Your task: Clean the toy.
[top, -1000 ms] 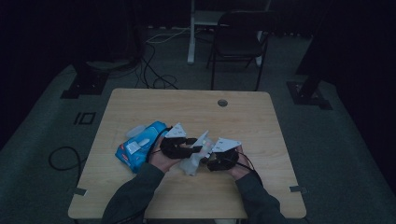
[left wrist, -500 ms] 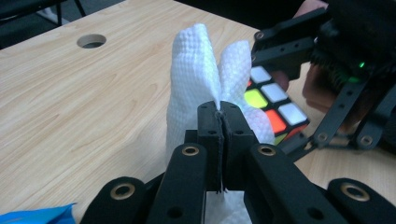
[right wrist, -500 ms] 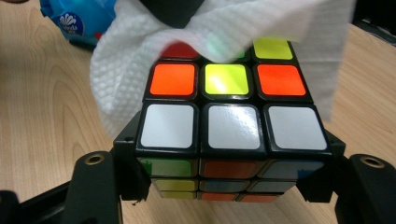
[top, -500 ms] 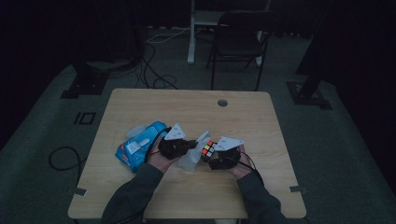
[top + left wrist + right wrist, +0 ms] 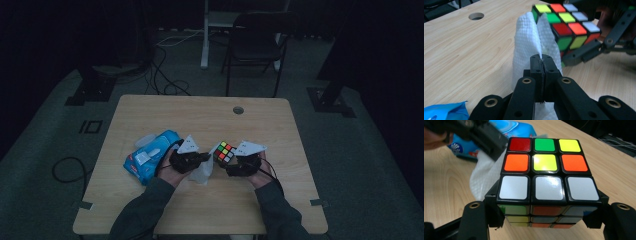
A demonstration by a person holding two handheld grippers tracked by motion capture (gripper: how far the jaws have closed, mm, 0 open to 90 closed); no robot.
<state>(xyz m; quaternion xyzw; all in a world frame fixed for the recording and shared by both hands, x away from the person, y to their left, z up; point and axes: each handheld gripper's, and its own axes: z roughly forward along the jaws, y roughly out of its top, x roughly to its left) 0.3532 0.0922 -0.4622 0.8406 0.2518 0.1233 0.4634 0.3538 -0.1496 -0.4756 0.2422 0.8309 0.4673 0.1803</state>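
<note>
A scrambled Rubik's cube is held just above the wooden table, with my right gripper shut on its sides. In the right gripper view the cube sits between both jaws, its white row nearest the camera. My left gripper is shut on a white paper wipe that hangs down to the table. In the left gripper view the jaws pinch the wipe, which stands up against the cube's left side.
A blue pack of wipes lies on the table left of my left hand, its corner close to the jaws. A cable hole sits near the far edge. A chair stands beyond the table.
A second ago the wipe covered the cube between the two grippers. The wipe has come off toward the left, and the cube's coloured top now shows.
</note>
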